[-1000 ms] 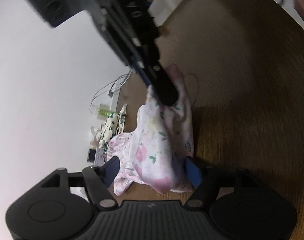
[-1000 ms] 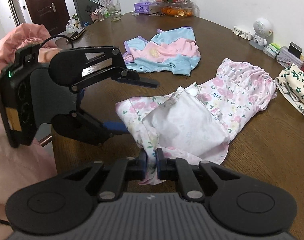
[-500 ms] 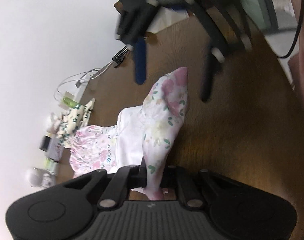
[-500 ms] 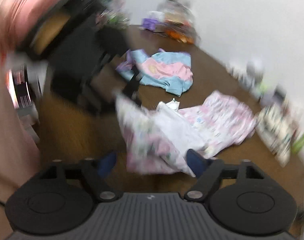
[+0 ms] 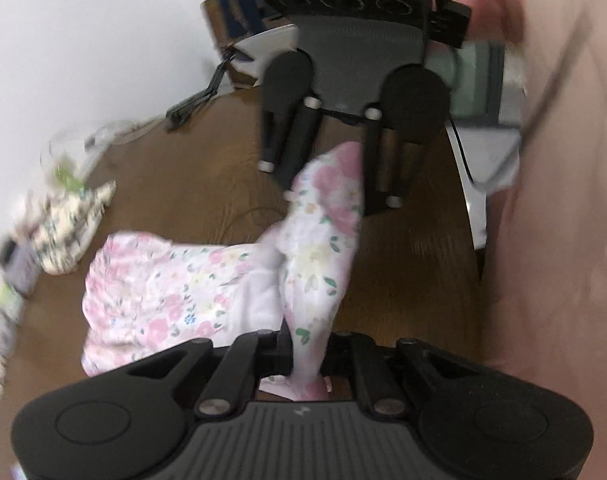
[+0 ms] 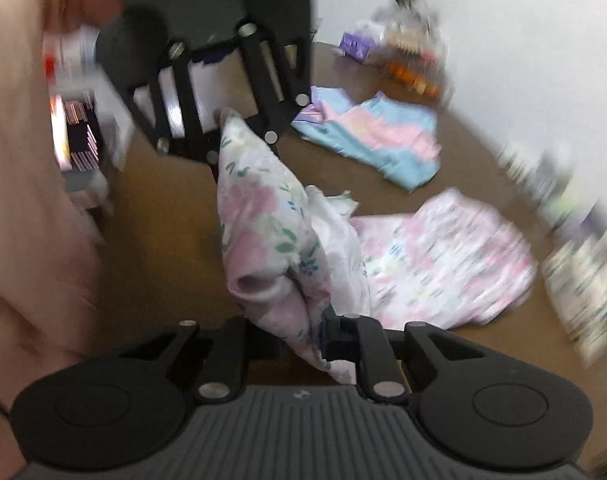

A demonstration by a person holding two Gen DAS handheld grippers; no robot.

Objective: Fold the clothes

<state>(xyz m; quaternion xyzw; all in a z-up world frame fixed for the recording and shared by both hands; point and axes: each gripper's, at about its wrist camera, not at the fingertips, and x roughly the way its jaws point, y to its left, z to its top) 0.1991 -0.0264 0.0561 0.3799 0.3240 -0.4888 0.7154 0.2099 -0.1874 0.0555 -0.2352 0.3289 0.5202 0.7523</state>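
Spreading across both views, the brown table (image 6: 163,240) carries three garments: a blue and pink top (image 6: 375,136) at the far side, a green-flowered cloth (image 6: 583,280) near the wall, and the pink floral dress (image 6: 443,264), which is the one in hand. Most of the dress lies flat on the table, its ruffled end toward the wall, while its near edge is lifted and stretched taut in the air between the two tools. That raised edge is the long axis that matters: it runs straight from the left gripper (image 5: 303,360), whose fingers are closed tight on one corner, to the right gripper (image 6: 307,340), clamped on the other corner and facing the left one head-on. Both are equally close to the fabric. Folding, I judge, would mean carrying this edge together over the flat part toward the wall, keeping it taut. Motion blur hides finer detail.
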